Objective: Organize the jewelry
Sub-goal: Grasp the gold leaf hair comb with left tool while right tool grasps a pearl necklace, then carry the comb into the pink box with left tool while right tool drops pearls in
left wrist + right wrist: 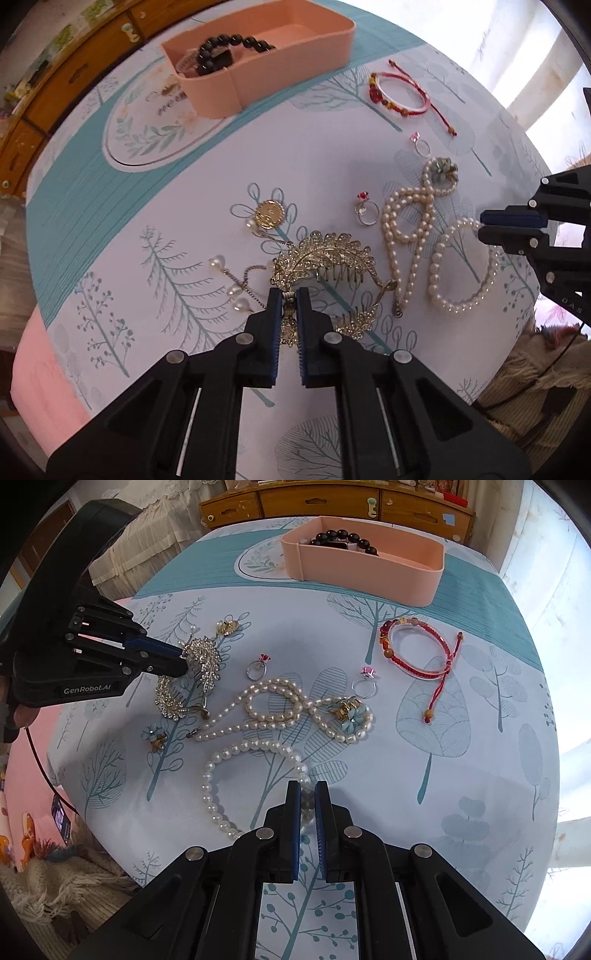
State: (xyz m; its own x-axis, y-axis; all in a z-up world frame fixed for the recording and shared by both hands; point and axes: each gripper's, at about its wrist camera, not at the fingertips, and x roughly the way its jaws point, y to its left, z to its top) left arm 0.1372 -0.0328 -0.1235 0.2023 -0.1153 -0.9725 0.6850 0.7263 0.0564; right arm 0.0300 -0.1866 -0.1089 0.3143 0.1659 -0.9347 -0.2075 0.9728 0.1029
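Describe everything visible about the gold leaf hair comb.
The comb is a gold-toned, seemingly metal hairpiece shaped as curved leaves set with small clear stones, with two rows of thin teeth beneath. It lies on the printed tablecloth, left of the pearl strands. The left gripper is shut on its near end, and in the right wrist view the same grip shows at its edge. A pearl-and-chain piece lies against its left side; whether they are tangled cannot be told.
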